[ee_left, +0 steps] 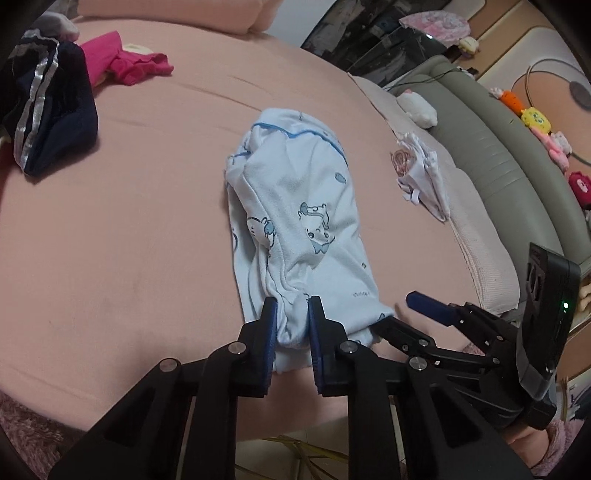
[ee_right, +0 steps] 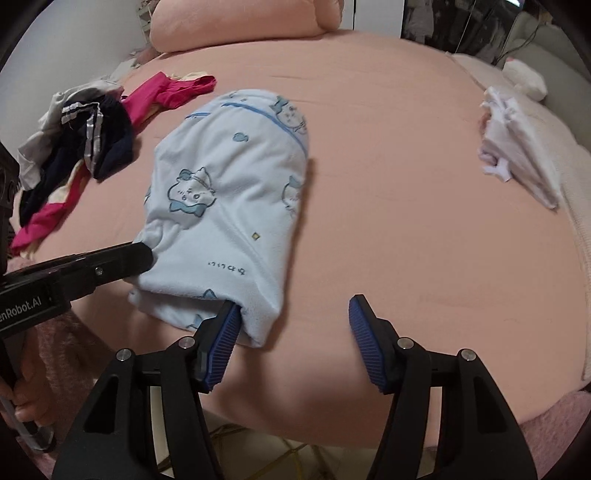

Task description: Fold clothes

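Note:
A light blue garment [ee_left: 299,229] with cartoon cat prints lies folded lengthwise on the pink bed sheet [ee_left: 129,229]. My left gripper [ee_left: 291,317] is shut on the garment's near hem, with cloth bunched between its blue pads. In the right wrist view the same garment [ee_right: 229,206] lies left of centre, and the left gripper [ee_right: 142,254] pinches its near left corner. My right gripper [ee_right: 295,332] stands open at the garment's near right corner. Its left fingertip touches the hem edge; nothing lies between the fingers. It also shows at the lower right of the left wrist view [ee_left: 400,310].
A navy garment with silver stripes [ee_left: 51,110] and a magenta one [ee_left: 129,62] lie at the far left. A folded white piece [ee_right: 517,147] sits at the bed's right edge. Pink pillows [ee_right: 236,22] are at the head. A grey sofa with plush toys [ee_left: 517,140] stands beyond.

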Available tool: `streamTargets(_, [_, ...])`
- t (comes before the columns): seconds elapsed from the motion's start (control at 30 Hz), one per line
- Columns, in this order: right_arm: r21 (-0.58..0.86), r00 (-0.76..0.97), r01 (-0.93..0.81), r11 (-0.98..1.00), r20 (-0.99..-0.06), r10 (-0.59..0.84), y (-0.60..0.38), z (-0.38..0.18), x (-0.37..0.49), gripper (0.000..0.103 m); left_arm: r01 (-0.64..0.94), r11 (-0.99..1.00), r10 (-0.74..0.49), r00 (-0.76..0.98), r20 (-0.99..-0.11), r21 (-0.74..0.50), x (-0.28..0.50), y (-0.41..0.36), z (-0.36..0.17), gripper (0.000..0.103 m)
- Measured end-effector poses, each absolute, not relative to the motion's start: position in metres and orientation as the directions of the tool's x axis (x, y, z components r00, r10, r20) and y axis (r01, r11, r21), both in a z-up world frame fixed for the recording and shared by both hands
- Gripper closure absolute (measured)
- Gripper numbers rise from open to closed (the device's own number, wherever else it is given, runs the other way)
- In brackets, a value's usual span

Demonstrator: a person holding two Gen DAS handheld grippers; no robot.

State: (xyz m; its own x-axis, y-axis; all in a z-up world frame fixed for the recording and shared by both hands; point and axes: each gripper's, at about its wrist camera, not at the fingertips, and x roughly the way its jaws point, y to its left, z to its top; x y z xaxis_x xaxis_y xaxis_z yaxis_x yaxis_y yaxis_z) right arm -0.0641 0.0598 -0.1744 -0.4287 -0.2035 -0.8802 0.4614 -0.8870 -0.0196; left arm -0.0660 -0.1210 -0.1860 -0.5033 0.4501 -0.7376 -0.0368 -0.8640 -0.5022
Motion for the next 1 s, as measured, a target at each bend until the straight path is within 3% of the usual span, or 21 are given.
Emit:
streamTargets(0.13, [-0.088, -0.436, 0.470, -0.878, -0.888, -0.144, 0.058, -0.173, -0.057, 0.043, -0.002, -0.884, 0.416, -0.462, -0.783, -0.468, -0.065, -0.117, -0.198, 0.086])
streamTargets(0.2, [-0.085, -0.408, 0.480, -0.873, -0.903, -0.136, 0.064, -0.175, -0.056, 0.044, 0.038, -0.894, 0.389, -0.429, -0.815, -0.446, -0.067, -0.119, -0.207, 0.079])
streamTargets(0.33, [-0.071, -0.359, 0.501, -0.862, -0.924, -0.133, 0.078, -0.174, -0.059, 0.045, 0.028, -0.879, 0.402, -0.492, -0.772, -0.475, -0.067, -0.126, -0.187, 0.073])
streamTargets(0.5, [-0.012, -0.438, 0.443, -0.896, -0.875, -0.205, 0.093, -0.140, -0.075, 0.043, -0.066, -0.902, 0.381, -0.586, -0.715, -0.427, -0.069, -0.117, -0.165, 0.072])
streamTargets(0.67, [0.054, -0.386, 0.480, -0.875, -0.883, -0.266, 0.061, -0.158, -0.097, 0.043, -0.079, -0.966, 0.252, -0.475, -0.843, -0.245, -0.083, -0.094, -0.198, 0.068])
streamTargets(0.77, [0.061, -0.353, 0.501, -0.863, -0.896, -0.268, 0.045, -0.183, -0.099, 0.045, -0.066, -0.957, 0.280, -0.462, -0.841, -0.282, -0.077, -0.108, -0.200, 0.067])
streamTargets(1.0, [0.021, -0.370, 0.524, -0.851, -0.895, -0.250, 0.067, -0.182, -0.083, 0.040, -0.052, -0.952, 0.293, -0.452, -0.843, -0.303, -0.065, -0.116, -0.196, 0.062])
